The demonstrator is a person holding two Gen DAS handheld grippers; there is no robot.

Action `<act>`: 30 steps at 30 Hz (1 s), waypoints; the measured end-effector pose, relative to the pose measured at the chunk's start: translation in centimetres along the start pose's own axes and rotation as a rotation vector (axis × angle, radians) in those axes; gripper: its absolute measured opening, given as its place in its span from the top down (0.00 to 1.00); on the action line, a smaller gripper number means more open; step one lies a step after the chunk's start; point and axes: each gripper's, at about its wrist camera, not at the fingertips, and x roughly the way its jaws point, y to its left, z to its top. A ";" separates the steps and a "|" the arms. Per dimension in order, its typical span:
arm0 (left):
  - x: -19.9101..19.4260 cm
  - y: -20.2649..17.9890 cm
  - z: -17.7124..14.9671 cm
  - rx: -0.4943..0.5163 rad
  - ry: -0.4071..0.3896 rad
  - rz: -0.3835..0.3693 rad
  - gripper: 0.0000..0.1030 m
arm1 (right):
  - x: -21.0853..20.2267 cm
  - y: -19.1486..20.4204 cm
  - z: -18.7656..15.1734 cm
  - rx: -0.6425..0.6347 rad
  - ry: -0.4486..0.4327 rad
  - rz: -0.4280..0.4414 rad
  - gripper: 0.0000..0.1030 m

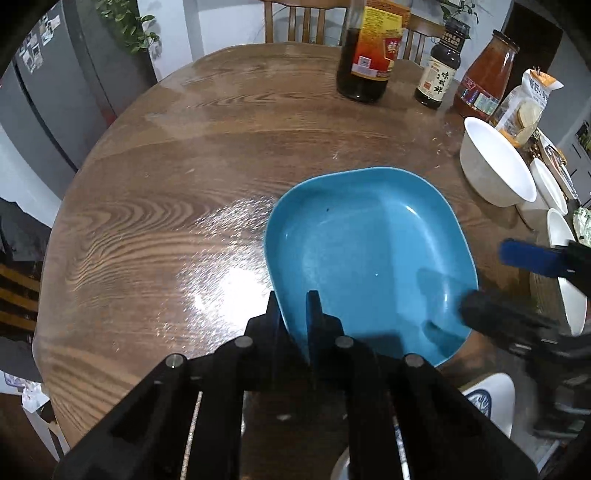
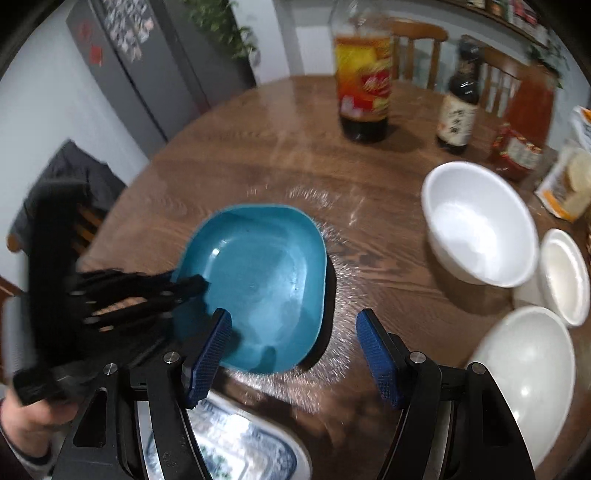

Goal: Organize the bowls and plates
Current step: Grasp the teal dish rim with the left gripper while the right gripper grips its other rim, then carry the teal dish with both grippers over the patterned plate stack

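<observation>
Tabletop (image 1: 184, 221) glare; blurred right view

Blue squarish plate (image 1: 369, 258) — empty, lifted off the table; white bowls (image 2: 480, 225) upright right of it.

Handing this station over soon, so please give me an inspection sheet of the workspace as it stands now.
Surface: round wooden table, glossy with glare.
Job's things: blue square plate; large white bowl, two more white bowls at right; blue-patterned white plate at the near edge.
Clutter: large dark sauce bottle, small soy sauce bottle, red sauce jar, snack bag.
Grippers: left gripper shut on the blue plate's near rim; right gripper open, beside the plate.
Cables: nothing seen.
Surroundings: grey fridge, wooden chairs, hanging plant.
</observation>
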 end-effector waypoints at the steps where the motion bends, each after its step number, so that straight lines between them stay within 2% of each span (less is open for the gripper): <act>1: -0.1 0.1 -0.2 0.000 -0.002 0.000 0.88 | 0.4 0.1 0.0 0.002 0.007 0.005 0.30; 4: -0.2 0.1 -0.4 -0.006 -0.005 -0.002 0.88 | 1.4 0.3 -0.3 0.003 0.021 0.007 0.40; 6: -0.2 0.1 -0.4 -0.009 -0.009 -0.002 0.88 | 1.7 0.4 -0.5 0.000 0.028 0.016 0.56; 14: -0.3 -0.1 -0.6 -0.012 -0.023 0.005 0.88 | 2.1 -0.1 -0.6 -0.008 0.031 -0.004 0.79; 17: -0.3 -0.1 -0.6 -0.018 -0.026 0.005 0.88 | 2.0 -0.4 -0.6 -0.002 0.030 -0.002 0.82; 30: -0.9 0.1 -0.4 -0.045 -0.045 0.024 0.89 | 0.8 -0.3 -0.3 0.007 0.003 0.016 0.82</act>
